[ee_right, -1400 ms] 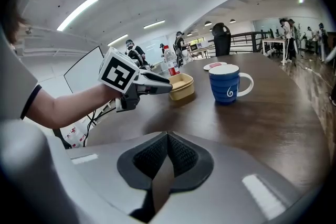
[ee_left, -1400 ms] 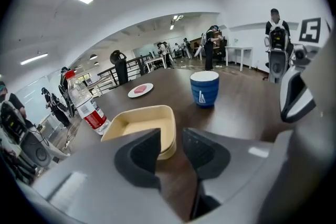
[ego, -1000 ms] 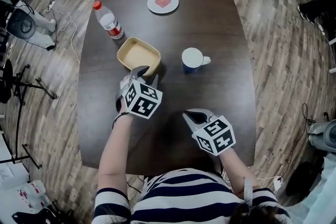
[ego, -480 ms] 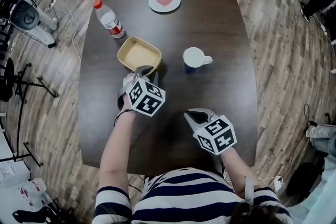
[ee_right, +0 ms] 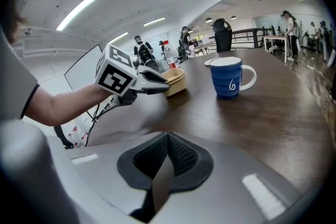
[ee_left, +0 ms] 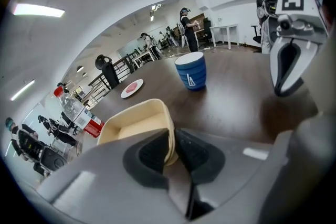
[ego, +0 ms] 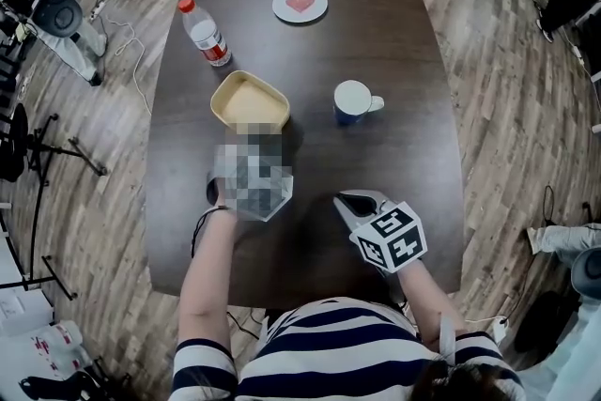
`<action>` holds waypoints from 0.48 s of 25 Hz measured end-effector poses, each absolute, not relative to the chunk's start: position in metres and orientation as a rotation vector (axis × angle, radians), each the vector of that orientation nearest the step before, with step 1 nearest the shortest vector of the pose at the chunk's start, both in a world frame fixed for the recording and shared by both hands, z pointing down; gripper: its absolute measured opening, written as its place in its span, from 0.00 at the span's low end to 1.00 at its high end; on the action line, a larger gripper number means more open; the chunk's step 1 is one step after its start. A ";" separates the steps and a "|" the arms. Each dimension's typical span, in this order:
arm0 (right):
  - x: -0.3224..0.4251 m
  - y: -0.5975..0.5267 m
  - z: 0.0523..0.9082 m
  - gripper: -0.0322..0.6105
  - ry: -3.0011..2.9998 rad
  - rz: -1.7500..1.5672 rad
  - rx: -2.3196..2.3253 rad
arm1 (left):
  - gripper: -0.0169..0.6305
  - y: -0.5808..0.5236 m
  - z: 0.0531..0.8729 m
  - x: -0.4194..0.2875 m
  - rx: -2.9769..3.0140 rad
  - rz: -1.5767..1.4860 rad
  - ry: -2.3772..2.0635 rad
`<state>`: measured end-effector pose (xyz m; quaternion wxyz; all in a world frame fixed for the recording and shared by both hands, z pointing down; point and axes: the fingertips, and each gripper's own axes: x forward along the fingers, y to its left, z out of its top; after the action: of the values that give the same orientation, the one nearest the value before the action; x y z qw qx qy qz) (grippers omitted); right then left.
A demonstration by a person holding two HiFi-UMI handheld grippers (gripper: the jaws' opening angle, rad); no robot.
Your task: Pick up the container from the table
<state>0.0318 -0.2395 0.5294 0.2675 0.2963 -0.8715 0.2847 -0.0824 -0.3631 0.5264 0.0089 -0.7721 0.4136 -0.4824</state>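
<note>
The tan, square container (ego: 246,99) sits on the dark table (ego: 385,174), in front of the person's left arm. My left gripper (ego: 267,133) reaches its near right corner; a mosaic patch covers most of it in the head view. In the left gripper view the container (ee_left: 131,120) has its rim pinched between the two dark pads (ee_left: 152,155), so my left gripper (ee_left: 170,145) is shut on it. My right gripper (ego: 348,201) hovers low near the table's front right; its pads (ee_right: 181,157) meet with nothing between them.
A blue mug (ego: 353,101) stands to the right of the container. A plastic water bottle (ego: 205,33) with a red cap stands at the far left, and a white plate (ego: 300,3) with a red square lies at the far end. Chairs and stands ring the table.
My left gripper has moved forward onto the container's near rim and closed on it. The right gripper has hardly moved.
</note>
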 end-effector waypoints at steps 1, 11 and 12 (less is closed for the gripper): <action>0.031 -0.237 0.528 0.04 -2.352 0.765 0.804 | 0.03 -0.358 0.522 -0.084 -2.411 -1.497 1.287; 0.030 -0.219 0.508 0.04 -2.357 0.737 0.893 | 0.03 -0.295 0.478 -0.100 -2.430 -1.416 1.221; 0.030 -0.217 0.506 0.04 -2.357 0.734 0.900 | 0.03 -0.287 0.475 -0.101 -2.442 -1.410 1.214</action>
<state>0.0304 -0.2172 0.5061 0.2540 0.3312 -0.8677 0.2700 -0.1011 -0.2873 0.4754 0.0359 -0.7950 0.3951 -0.4589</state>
